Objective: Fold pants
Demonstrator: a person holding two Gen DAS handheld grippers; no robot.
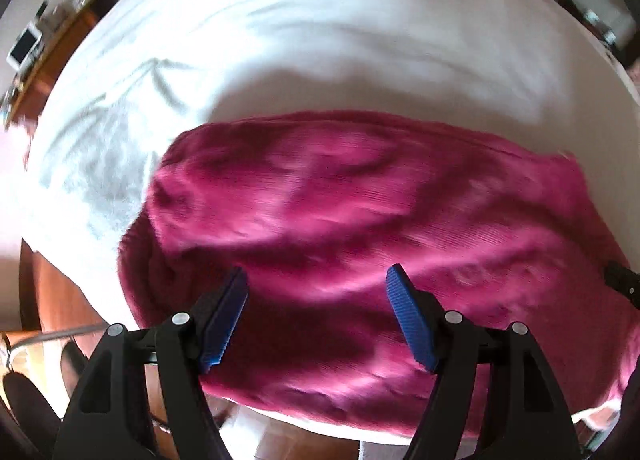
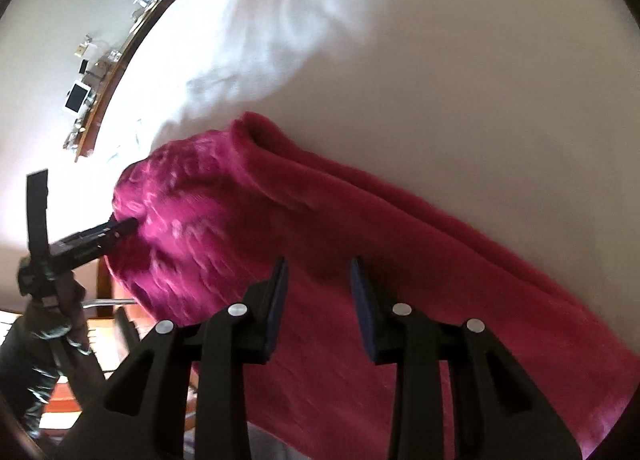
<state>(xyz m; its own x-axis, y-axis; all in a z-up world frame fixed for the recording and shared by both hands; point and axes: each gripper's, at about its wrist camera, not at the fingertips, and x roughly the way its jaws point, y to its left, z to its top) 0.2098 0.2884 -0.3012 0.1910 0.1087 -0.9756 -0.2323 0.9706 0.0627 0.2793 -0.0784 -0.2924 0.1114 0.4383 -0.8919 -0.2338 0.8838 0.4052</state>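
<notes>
Left gripper (image 1: 316, 280), black arms with blue ribbed pads: jaws stand wide apart, pointing down, nothing between the pads. Directly beneath them lie the magenta fleecy pants (image 1: 360, 216), bunched into a broad, rumpled heap; whether the pads touch the fabric cannot be told through the blur.

Right gripper (image 2: 319, 272), same build: jaws part-way open, a gap showing between the pads, nothing clamped. It hangs over the smoother stretch of the pants (image 2: 400, 244), which runs as a long folded band toward the lower right of that view.

In the right wrist view the left gripper (image 2: 128, 225) comes in from the left, held by a hand (image 2: 66, 300), its tip at the edge of the rumpled end of the pants.

Pants lie on a white bedsheet (image 1: 320, 40) with soft creases, near its closest edge. Beyond the bed, a wooden ledge (image 2: 116, 72) along the wall carries small cluttered items, too blurred to identify. No containers discernible.
</notes>
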